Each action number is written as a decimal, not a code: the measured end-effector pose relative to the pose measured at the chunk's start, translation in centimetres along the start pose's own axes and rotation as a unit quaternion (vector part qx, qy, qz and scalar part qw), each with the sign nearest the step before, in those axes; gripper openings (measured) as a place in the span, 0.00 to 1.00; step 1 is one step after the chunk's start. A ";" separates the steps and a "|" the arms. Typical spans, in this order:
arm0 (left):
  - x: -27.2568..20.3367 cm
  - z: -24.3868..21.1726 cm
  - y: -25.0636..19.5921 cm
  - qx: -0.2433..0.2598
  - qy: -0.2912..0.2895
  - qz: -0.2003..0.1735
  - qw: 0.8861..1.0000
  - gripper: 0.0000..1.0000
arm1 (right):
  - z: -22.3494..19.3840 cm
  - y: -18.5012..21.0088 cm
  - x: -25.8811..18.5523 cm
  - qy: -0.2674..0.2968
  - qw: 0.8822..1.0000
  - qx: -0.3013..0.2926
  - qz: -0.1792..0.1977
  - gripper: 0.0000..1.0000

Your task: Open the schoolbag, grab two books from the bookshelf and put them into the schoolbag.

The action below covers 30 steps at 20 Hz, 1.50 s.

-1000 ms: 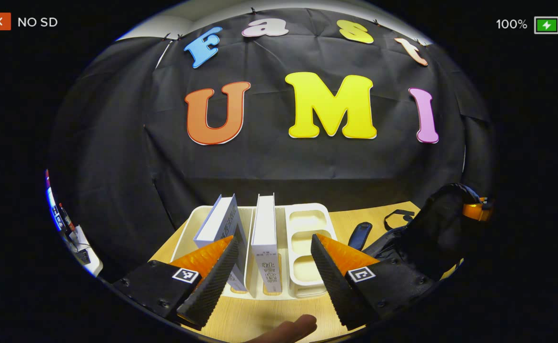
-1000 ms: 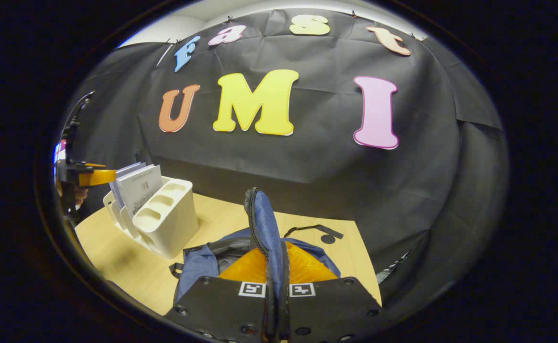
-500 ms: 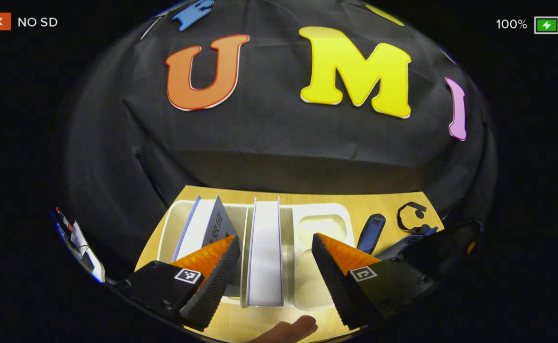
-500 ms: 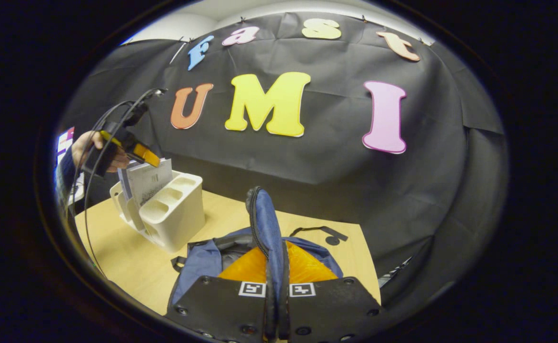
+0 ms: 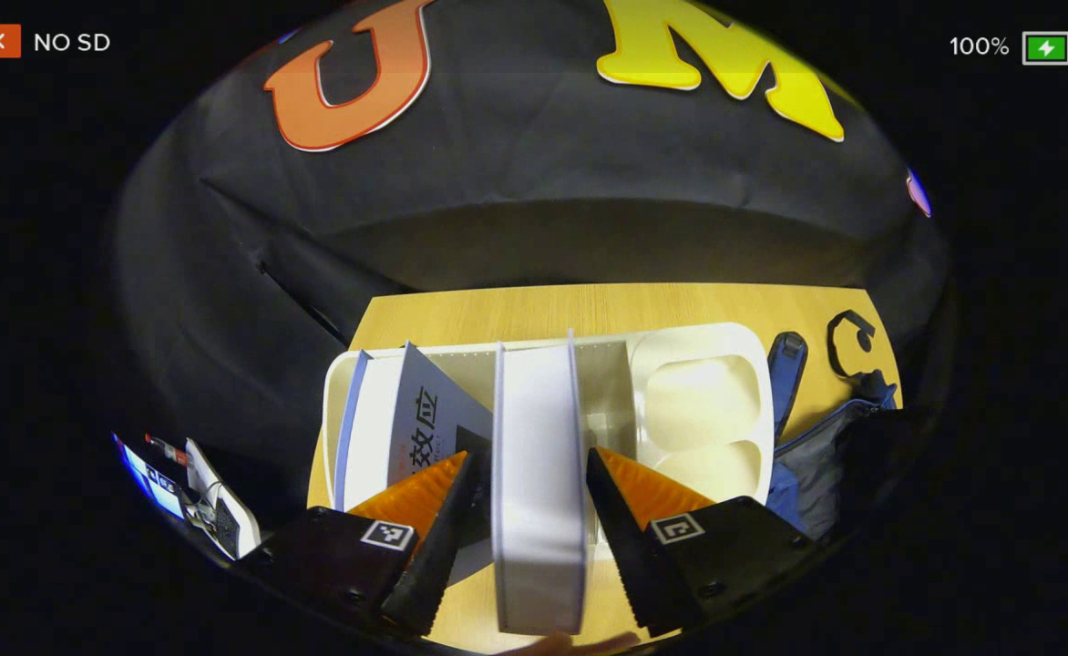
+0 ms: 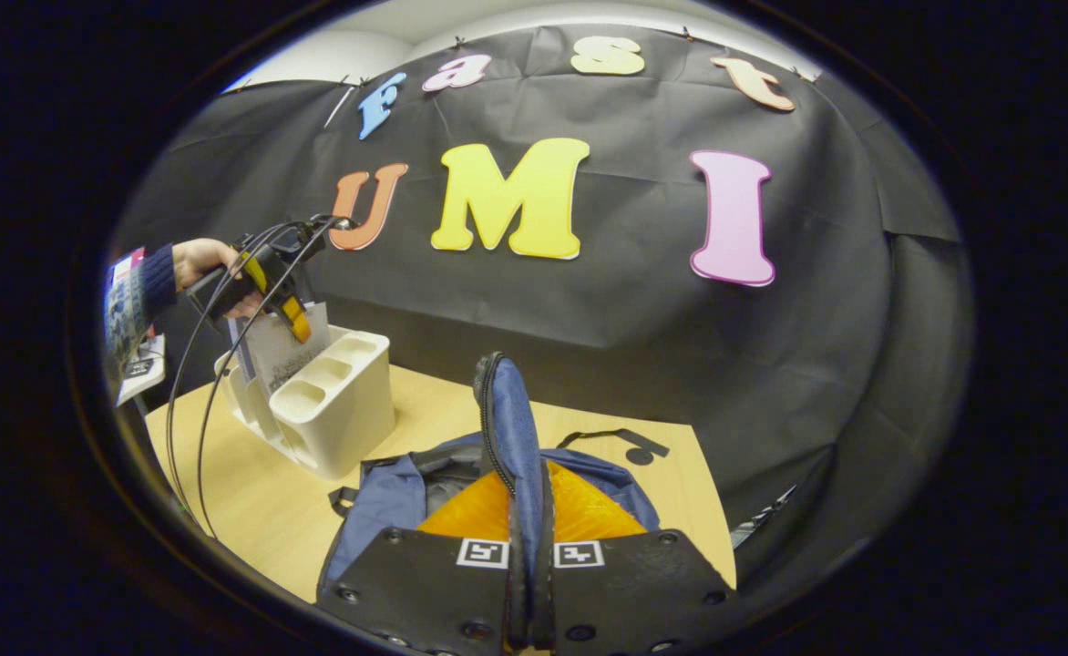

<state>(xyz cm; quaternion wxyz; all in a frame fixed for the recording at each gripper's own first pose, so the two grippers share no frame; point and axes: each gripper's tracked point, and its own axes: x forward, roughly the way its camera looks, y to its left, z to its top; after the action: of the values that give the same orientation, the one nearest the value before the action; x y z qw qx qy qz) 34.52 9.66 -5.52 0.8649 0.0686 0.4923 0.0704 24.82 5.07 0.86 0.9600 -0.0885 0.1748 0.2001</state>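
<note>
- My left claw [image 5: 534,497] has come down over the bookshelf [image 5: 698,401] since a second ago; it stands apart, straddling the upright white book [image 5: 539,474], not yet pressing it.
- The second book [image 5: 425,424] leans in the slot just left of it.
- My right claw [image 6: 527,565] hasn't moved, clamped on the schoolbag flap [image 6: 507,428], held upright.
- The schoolbag [image 6: 388,501] sits on the counter [image 6: 251,492] beside the bookshelf.
</note>
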 end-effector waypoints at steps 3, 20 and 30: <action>0.2 0.0 -0.7 0.000 0.010 -0.035 0.999 0.64 | -0.5 0.1 0.4 0.003 1.000 0.005 0.004 0.03; -5.9 -5.3 -1.8 -0.058 -0.015 -0.056 0.997 0.46 | -1.2 0.5 1.7 0.014 1.000 0.015 0.005 0.03; -12.1 -13.3 -3.4 -0.034 -0.040 -0.096 0.994 0.46 | -2.9 0.3 3.5 0.034 0.999 0.032 0.011 0.04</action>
<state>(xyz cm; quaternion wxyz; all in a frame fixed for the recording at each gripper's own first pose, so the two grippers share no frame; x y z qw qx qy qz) 17.13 4.66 -2.67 0.8884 -0.0057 0.4591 0.0006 26.86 5.92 -3.14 0.9537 -0.0624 0.2146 0.2015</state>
